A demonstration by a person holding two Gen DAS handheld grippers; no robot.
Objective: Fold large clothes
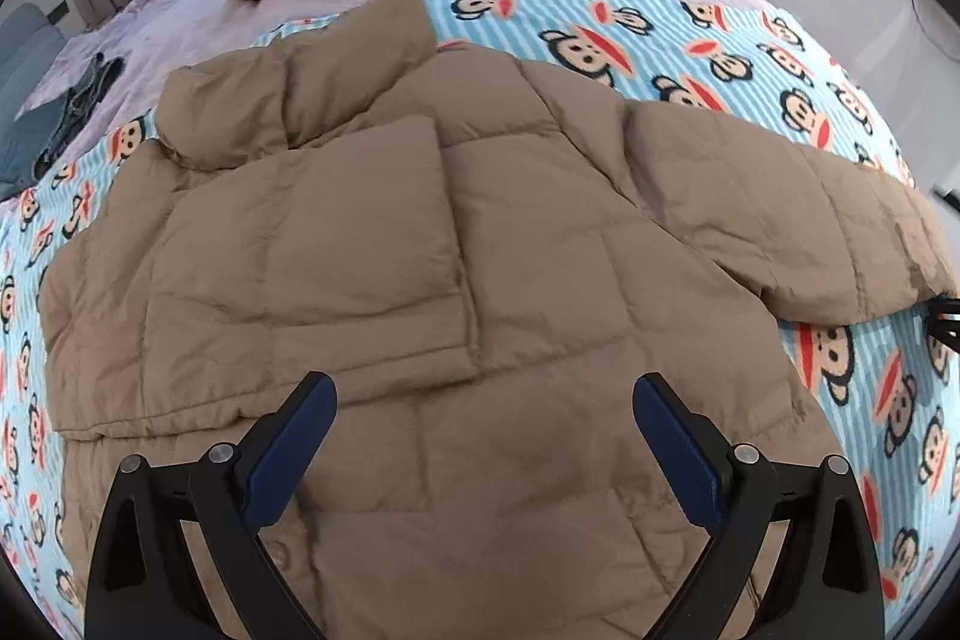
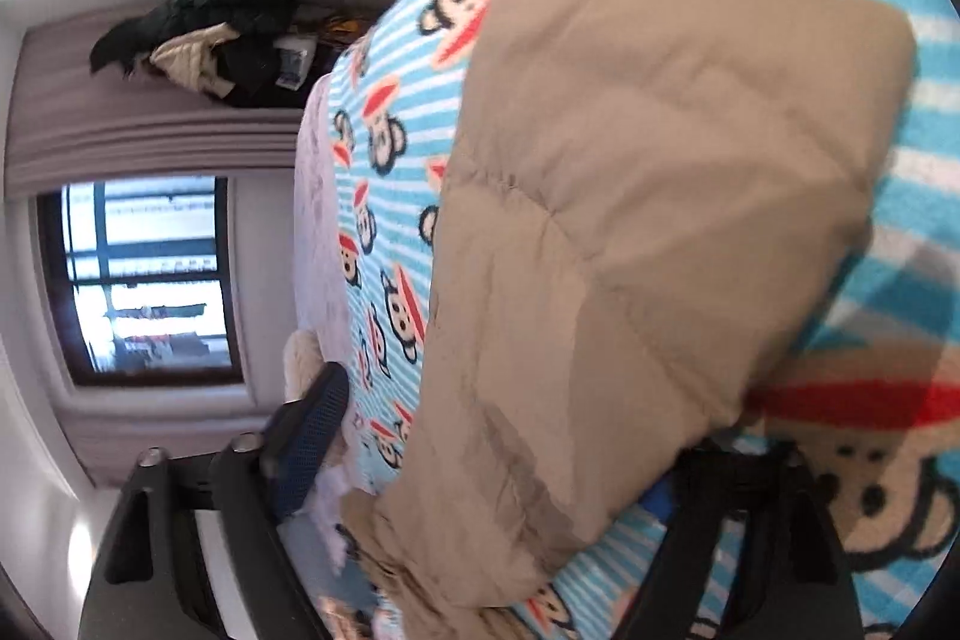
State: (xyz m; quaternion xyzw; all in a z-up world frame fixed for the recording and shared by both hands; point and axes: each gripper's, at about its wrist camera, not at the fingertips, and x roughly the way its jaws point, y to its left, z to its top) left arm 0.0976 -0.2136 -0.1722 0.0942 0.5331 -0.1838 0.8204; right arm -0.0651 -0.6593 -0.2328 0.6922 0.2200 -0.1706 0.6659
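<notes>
On blanket: quilted tan jacket

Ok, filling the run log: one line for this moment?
tan puffer jacket flat on monkey blanket | one sleeve folded in | left gripper open | right gripper around other sleeve

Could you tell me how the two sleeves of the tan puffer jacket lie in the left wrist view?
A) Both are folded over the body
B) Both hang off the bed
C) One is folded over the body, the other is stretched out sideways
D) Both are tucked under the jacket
C: on the tan puffer jacket, the folded sleeve lies across the body, while the outstretched sleeve reaches sideways over the monkey-print blanket.
</notes>
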